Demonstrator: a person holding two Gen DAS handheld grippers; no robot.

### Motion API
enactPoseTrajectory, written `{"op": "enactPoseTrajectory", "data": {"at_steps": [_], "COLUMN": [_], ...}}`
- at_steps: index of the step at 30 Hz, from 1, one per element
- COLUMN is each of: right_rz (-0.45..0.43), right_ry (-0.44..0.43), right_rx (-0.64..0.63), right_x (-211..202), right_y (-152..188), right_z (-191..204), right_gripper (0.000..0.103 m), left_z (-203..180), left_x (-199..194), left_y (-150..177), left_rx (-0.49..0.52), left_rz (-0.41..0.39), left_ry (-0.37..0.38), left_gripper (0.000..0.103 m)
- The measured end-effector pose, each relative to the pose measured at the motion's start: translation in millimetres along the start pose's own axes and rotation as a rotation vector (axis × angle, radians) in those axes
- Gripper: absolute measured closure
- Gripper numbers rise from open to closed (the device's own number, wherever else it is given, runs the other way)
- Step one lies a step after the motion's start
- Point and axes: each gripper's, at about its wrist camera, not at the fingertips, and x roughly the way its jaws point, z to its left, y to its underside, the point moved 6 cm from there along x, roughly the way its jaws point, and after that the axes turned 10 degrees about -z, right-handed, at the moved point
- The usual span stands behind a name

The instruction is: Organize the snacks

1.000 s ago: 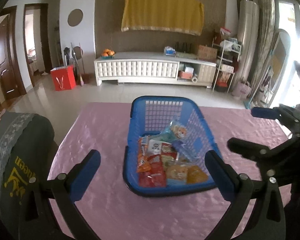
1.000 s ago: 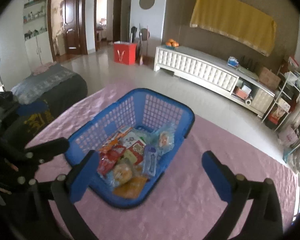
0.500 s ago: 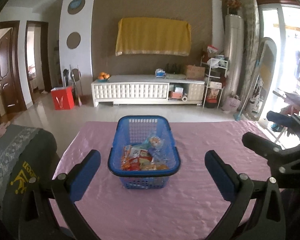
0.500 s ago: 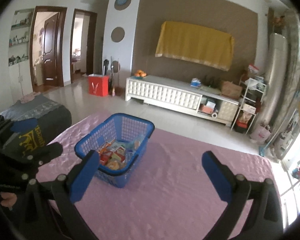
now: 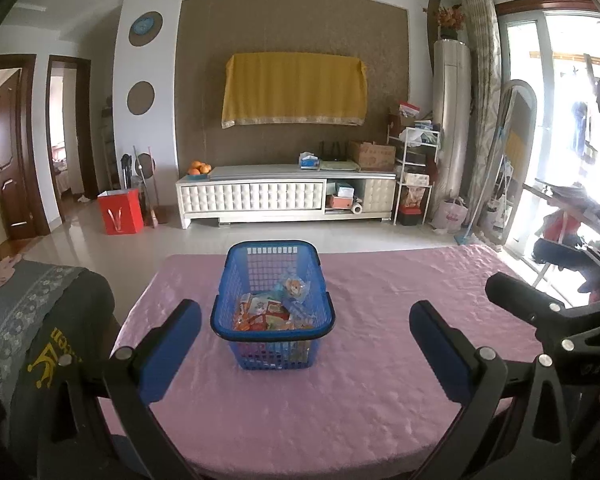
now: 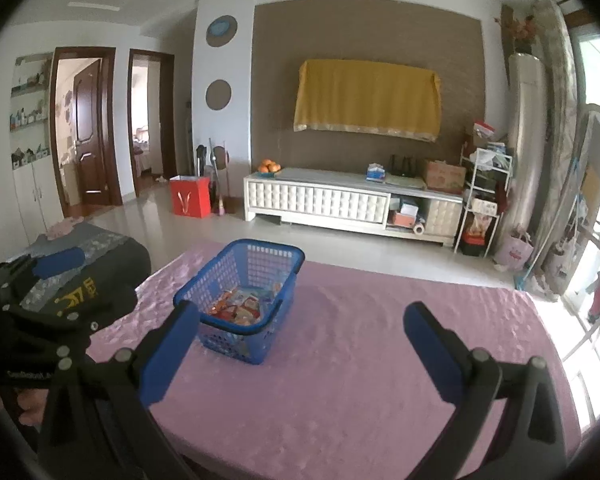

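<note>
Snacks [image 5: 274, 312] all inside blue basket [image 5: 236, 276], near table's [image 5: 380, 360] far-left corner. Left gripper [image 5: 305, 350], right gripper [image 6: 300, 350] wide, empty. Keep clear; avoid nudging basket.

You've got a pink tablecloth [image 5: 340, 400] covering the table, with a white TV cabinet [image 5: 260, 196] along the far wall. Oranges [image 5: 199, 168] sit on its left end, a red gift bag [image 5: 120, 212] stands on the floor nearby, and a yellow cloth [image 5: 294, 88] hangs over what's probably a TV.
</note>
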Motion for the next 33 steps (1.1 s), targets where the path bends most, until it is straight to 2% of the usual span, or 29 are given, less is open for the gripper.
{"op": "enactPoseTrajectory", "data": {"at_steps": [33], "right_rz": [0.012], "right_ry": [0.020], "right_rx": [0.006], "right_x": [-25], "right_y": [13], "right_z": [6], "right_gripper": [0.000], "left_z": [-10], "left_x": [-18], "left_y": [0], "left_rx": [0.015], "left_rz": [-0.012], "left_ry": [0.030], "left_gripper": [0.000]}}
